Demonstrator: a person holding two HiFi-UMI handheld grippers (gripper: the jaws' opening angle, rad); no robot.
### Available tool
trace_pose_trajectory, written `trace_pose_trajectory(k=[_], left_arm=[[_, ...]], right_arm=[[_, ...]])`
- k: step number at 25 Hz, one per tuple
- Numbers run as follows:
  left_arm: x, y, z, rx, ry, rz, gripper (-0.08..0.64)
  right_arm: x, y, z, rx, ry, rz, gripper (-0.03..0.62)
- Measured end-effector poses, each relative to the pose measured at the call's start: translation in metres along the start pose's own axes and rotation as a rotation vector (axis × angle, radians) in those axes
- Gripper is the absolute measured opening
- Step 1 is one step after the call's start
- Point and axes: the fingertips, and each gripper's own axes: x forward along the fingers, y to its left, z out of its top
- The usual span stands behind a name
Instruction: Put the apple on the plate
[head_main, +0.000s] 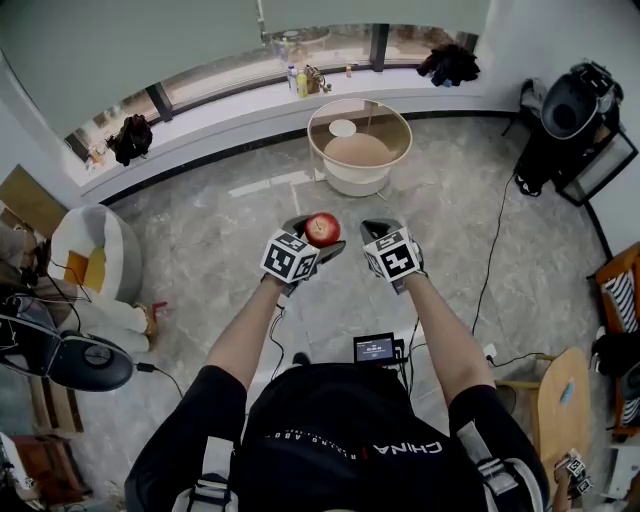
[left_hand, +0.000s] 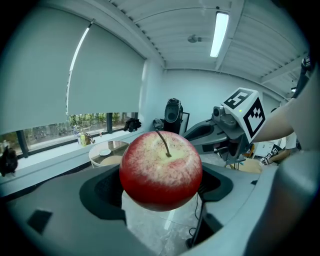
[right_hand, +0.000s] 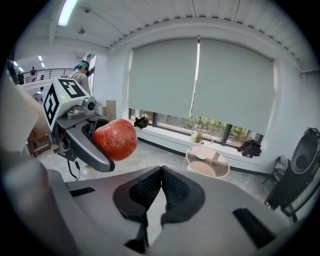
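Left gripper (head_main: 316, 240): jaws spread wide and clamped on the apple (left_hand: 161, 170), one pad on each flank. Apple's stem-to-base axis stands near upright, tipped slightly back toward the person; stem (left_hand: 164, 142) uppermost, pale stem hollow showing, red sides against the pads. Right gripper (right_hand: 161, 187): jaws closed on each other, nothing between them, held just beside the left one. The apple is in mid-air over the floor, well apart from the small white plate (head_main: 342, 128) on the round glass worktop (head_main: 312, 150) by the window.

red apple (left_hand: 161, 170), stem up, in left gripper (head_main: 316, 236), white plate (head_main: 342, 128) on table (head_main: 392, 118)
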Motion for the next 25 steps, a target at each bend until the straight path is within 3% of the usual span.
trace_pose_trajectory(k=[10,16,25], left_arm=[[0.014,-0.02,-0.005,0.022,0.012,0.008,0.428],[0.03,-0.029,0.001,-0.011,0.003,0.028,0.428],[0.054,-0.033,-0.005,0.007,0.06,0.057,0.428]], right_arm=[[-0.009,-0.015,-0.02,-0.036,0.018,-0.004,0.028],[-0.021,-0.034,-0.03,-0.018,0.004,0.018,0.028],[-0.012,-0.071,-0.049,0.017,0.017,0.046,0.028]])
